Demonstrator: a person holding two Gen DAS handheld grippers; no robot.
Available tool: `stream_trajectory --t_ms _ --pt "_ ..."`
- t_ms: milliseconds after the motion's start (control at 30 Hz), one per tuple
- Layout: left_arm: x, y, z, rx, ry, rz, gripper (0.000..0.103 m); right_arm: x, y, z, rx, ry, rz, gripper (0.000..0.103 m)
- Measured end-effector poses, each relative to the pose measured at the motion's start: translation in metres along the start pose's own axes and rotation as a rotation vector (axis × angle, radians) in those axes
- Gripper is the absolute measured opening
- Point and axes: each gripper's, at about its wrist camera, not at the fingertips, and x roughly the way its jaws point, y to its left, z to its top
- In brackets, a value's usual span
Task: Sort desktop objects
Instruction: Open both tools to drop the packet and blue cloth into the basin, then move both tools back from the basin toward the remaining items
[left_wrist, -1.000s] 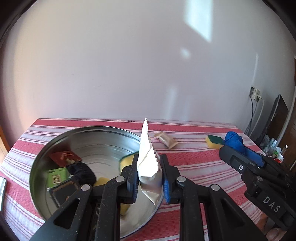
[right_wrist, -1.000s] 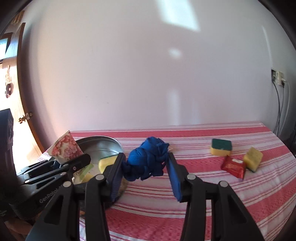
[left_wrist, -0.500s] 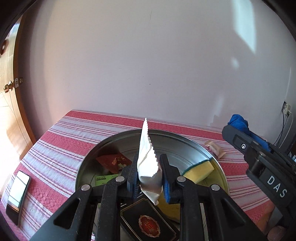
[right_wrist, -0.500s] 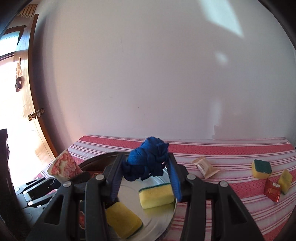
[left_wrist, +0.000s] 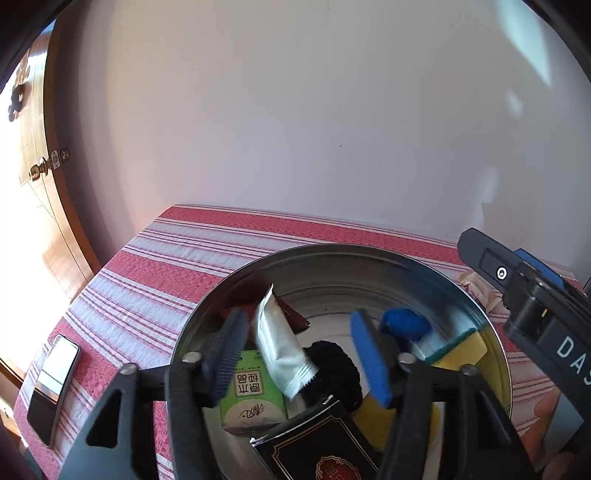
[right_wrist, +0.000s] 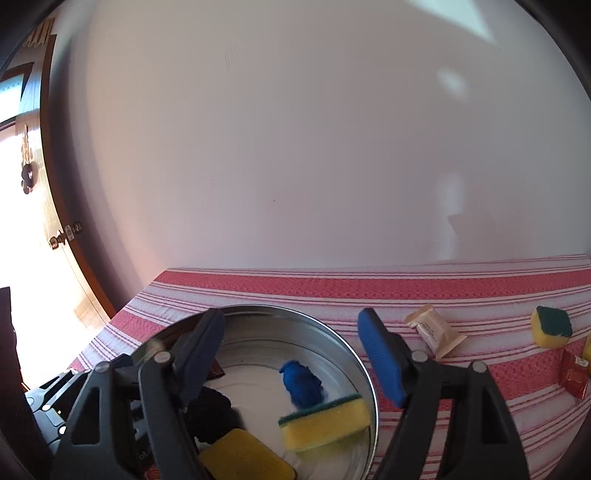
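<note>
Left gripper: jaws wide apart, gripping nothing, hanging over the near part of the metal tin.
White sachet: between the left jaws, tilted, close by the left finger; contact with it cannot be told. Its serrated lower end lies over the green box and beside the black scrubber.
Right gripper: jaws wide apart, empty, over the right half of the tin.
Blue cloth: in the tin between the right jaws and below them, apart from both, just behind a yellow sponge.
Other tin contents: a second yellow sponge nearest, a dark box at the near edge, a red packet behind the sachet.
Outside the tin, right side: beige packet, green-topped sponge, red sachet on the striped cloth.
Far left: a phone near the table edge.
</note>
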Motion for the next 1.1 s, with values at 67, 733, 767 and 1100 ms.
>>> stream_trajectory --t_ms 67,733,767,1100 --pt "-0.004 0.000 -0.001 -0.022 -0.019 0.015 0.084 -0.008 -0.002 0.000 0.005 -0.040 0.002 0.082" --pt "-0.015 -0.028 -0.014 0.001 -0.069 0.090 0.087 -0.041 -0.036 -0.017 0.053 -0.181 -0.097 0.103" --pt "-0.014 -0.029 -0.015 0.002 -0.078 0.080 0.087 -0.040 -0.034 -0.017 0.053 -0.188 -0.104 0.103" --pt "-0.037 -0.062 -0.026 0.012 -0.192 0.019 0.087 -0.062 -0.066 -0.029 0.021 -0.211 -0.216 0.103"
